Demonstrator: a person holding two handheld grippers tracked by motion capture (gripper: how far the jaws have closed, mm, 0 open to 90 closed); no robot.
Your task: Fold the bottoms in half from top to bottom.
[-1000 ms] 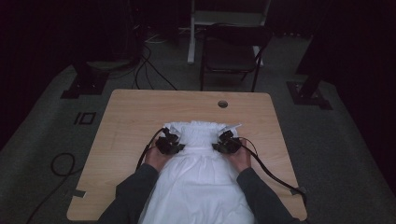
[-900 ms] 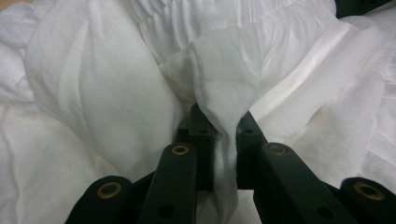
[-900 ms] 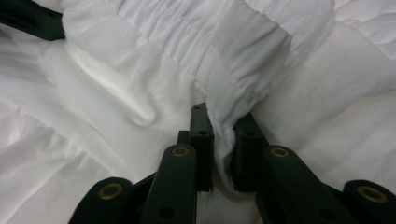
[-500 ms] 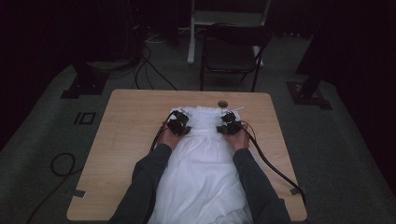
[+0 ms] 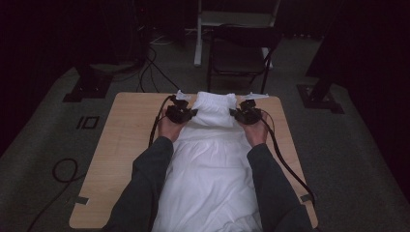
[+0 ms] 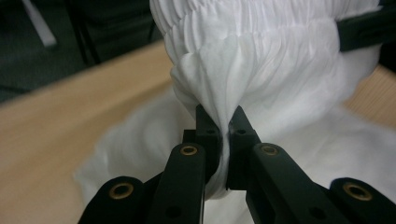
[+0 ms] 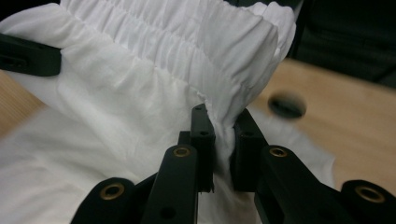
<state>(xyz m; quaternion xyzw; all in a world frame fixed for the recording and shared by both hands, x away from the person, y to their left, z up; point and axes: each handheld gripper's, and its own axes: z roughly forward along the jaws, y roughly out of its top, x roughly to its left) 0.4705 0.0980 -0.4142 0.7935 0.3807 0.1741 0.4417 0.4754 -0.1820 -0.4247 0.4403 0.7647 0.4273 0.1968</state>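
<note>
A white garment (image 5: 212, 159) with a gathered elastic waistband lies along the wooden table (image 5: 125, 140), running down over the near edge by the person. Its waistband end (image 5: 212, 108) is lifted above the far part of the table. My left gripper (image 5: 192, 113) is shut on the waistband's left side, and its jaws have just closed tighter on the cloth. In the left gripper view the jaws (image 6: 228, 123) pinch a bunched fold of the garment (image 6: 261, 60). My right gripper (image 5: 235, 114) is shut on the right side, its jaws (image 7: 223, 123) clamping the garment (image 7: 140, 84).
A round hole (image 7: 287, 106) sits in the tabletop near the far edge. A dark chair (image 5: 241, 53) stands just behind the table. Cables (image 5: 63, 169) lie on the floor at the left, and each gripper's cable trails back across the table.
Both grippers have moved away from the person toward the far edge and upward, carrying the waistband with them. The garment is now drawn out longer along the table.
</note>
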